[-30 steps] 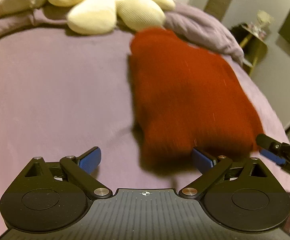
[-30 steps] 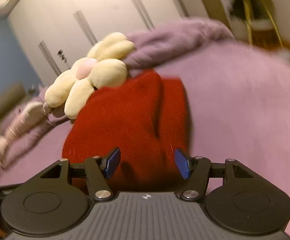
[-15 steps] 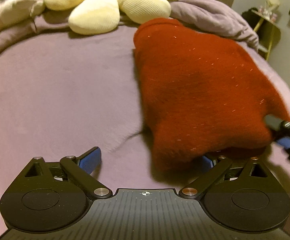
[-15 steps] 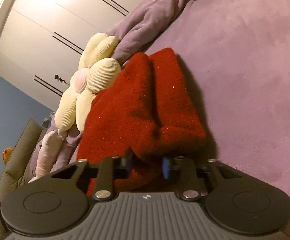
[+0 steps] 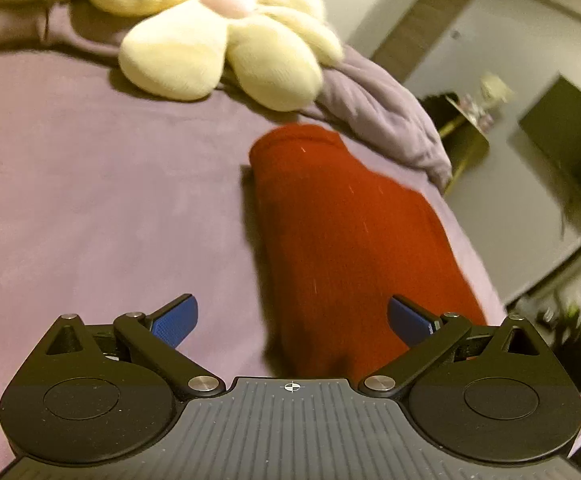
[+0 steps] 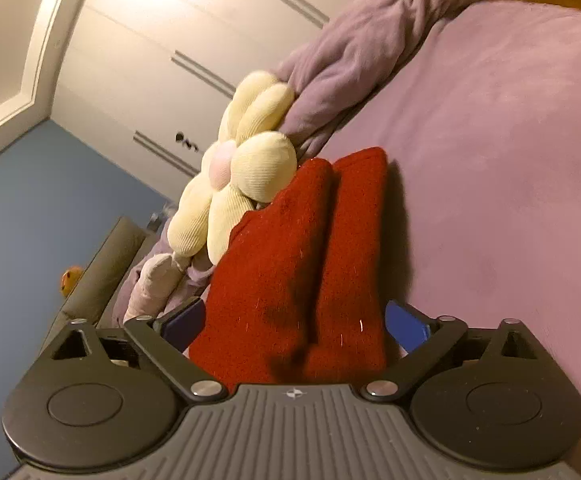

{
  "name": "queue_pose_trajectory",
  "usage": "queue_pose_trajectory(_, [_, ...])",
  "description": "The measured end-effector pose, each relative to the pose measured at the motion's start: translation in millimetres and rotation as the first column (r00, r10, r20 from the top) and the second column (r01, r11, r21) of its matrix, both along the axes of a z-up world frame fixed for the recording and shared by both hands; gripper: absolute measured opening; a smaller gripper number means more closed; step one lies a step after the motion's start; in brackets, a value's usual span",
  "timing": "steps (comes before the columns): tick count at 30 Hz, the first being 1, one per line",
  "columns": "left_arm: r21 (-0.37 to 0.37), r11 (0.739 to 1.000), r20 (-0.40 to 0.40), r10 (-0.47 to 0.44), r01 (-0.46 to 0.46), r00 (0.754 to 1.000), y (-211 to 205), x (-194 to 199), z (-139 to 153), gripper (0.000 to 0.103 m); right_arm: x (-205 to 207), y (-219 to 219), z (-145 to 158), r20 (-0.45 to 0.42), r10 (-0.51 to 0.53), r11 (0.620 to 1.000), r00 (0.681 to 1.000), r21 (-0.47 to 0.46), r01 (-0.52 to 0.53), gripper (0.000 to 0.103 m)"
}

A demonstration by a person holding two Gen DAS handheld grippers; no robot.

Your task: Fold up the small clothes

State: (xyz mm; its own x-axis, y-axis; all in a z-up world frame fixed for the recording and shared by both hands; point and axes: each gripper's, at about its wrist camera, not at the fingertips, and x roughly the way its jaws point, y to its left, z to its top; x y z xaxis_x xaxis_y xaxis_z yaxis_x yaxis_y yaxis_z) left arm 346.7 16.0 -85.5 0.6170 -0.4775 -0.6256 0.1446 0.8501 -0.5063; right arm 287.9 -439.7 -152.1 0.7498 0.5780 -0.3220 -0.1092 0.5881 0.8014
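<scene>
A folded red knit garment [image 5: 350, 236] lies on the purple bed cover [image 5: 90, 200]. In the left wrist view my left gripper [image 5: 292, 318] is open, its blue pads wide apart, with the garment's near end between them and nothing held. In the right wrist view the garment [image 6: 302, 264] shows as two stacked red folds. My right gripper [image 6: 294, 326] is open, its jaws standing either side of the garment's near end without clamping it.
A cream flower-shaped plush cushion [image 5: 214, 36] sits at the head of the bed, also in the right wrist view [image 6: 242, 168]. A crumpled purple blanket [image 6: 362, 52] lies behind it. A gold side table [image 5: 466, 136] stands off the bed's right edge.
My right gripper was shut on the garment's edge half a second ago and has opened. My left gripper has drawn back and lifted, and the right gripper has left its view.
</scene>
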Motion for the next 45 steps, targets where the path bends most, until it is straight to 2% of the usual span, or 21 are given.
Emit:
queue_pose_trajectory(3, [-0.053, 0.999, -0.059, -0.014, 0.01, 0.998, -13, 36, -10, 0.103, 46, 6, -11, -0.076, 0.042, 0.999, 0.996, -0.011, -0.043, 0.098])
queue_pose_trajectory(7, [-0.166, 0.985, -0.119, -0.064, 0.043, 0.991, -24, 70, -30, 0.102, 82, 14, -28, -0.142, 0.092, 0.995, 0.986, -0.023, -0.096, 0.098])
queue_pose_trajectory(10, [-0.232, 0.972, -0.15, -0.063, 0.027, 0.987, -26, 82, -43, 0.089, 92, 13, -35, -0.127, 0.117, 0.993, 0.985, 0.046, -0.112, 0.097])
queue_pose_trajectory(14, [-0.231, 0.973, -0.145, -0.056, 0.021, 0.988, -33, 92, -51, 0.084, 108, 23, -40, -0.132, 0.175, 0.984, 0.976, 0.064, -0.168, 0.08])
queue_pose_trajectory(18, [-0.252, 0.968, -0.139, -0.028, -0.008, 0.99, -33, 97, -57, 0.074, 113, 28, -44, -0.135, 0.181, 0.983, 0.974, 0.066, -0.173, 0.077])
queue_pose_trajectory(20, [-0.237, 0.971, -0.115, -0.019, -0.009, 0.993, -31, 92, -50, 0.067, 115, 32, -46, -0.131, 0.177, 0.983, 0.975, 0.071, -0.169, 0.068])
queue_pose_trajectory(23, [-0.202, 0.979, -0.078, -0.023, 0.007, 0.997, -32, 84, -38, 0.06, 113, 35, -48, -0.145, 0.188, 0.976, 0.971, 0.141, -0.168, 0.06])
queue_pose_trajectory(28, [-0.145, 0.989, -0.033, -0.021, 0.016, 0.999, -24, 62, -15, 0.054, 103, 52, -44, -0.144, 0.206, 0.962, 0.968, 0.213, -0.173, 0.059])
queue_pose_trajectory(31, [-0.068, 0.998, 0.004, -0.011, 0.012, 1.0, -10, 24, 3, 0.054, 91, 82, -38, -0.133, 0.278, 0.943, 0.951, 0.226, -0.244, 0.059])
queue_pose_trajectory(36, [0.017, 0.994, -0.019, 0.104, -0.104, 0.994, 24, -53, 18, 0.054, 61, 133, -38, -0.127, 0.397, 0.9, 0.909, 0.248, -0.359, 0.059])
queue_pose_trajectory(37, [0.026, 0.993, -0.028, 0.117, -0.116, 0.993, 29, -62, 19, 0.056, 53, 140, -37, -0.124, 0.404, 0.898, 0.906, 0.243, -0.367, 0.062])
queue_pose_trajectory(38, [0.038, 0.991, -0.033, 0.127, -0.125, 0.991, 34, -68, 19, 0.059, 46, 145, -35, -0.128, 0.399, 0.904, 0.908, 0.219, -0.366, 0.069])
queue_pose_trajectory(41, [0.079, 0.984, 0.018, 0.159, -0.16, 0.987, 44, -76, 30, 0.061, 32, 145, -17, -0.167, 0.31, 0.95, 0.936, 0.078, -0.301, 0.073])
queue_pose_trajectory(42, [0.085, 0.981, 0.041, 0.169, -0.172, 0.985, 46, -77, 35, 0.064, 29, 141, -7, -0.174, 0.26, 0.965, 0.95, 0.008, -0.263, 0.073])
queue_pose_trajectory(43, [0.082, 0.979, 0.069, 0.181, -0.186, 0.981, 47, -78, 40, 0.071, 24, 138, 7, -0.165, 0.196, 0.973, 0.967, -0.089, -0.212, 0.074])
queue_pose_trajectory(44, [0.075, 0.976, 0.094, 0.195, -0.202, 0.976, 47, -79, 44, 0.078, 18, 136, 24, -0.129, 0.138, 0.968, 0.982, -0.192, -0.161, 0.074])
queue_pose_trajectory(45, [0.072, 0.973, 0.111, 0.209, -0.218, 0.972, 46, -78, 47, 0.08, 12, 137, 40, -0.078, 0.1, 0.956, 0.992, -0.27, -0.118, 0.073])
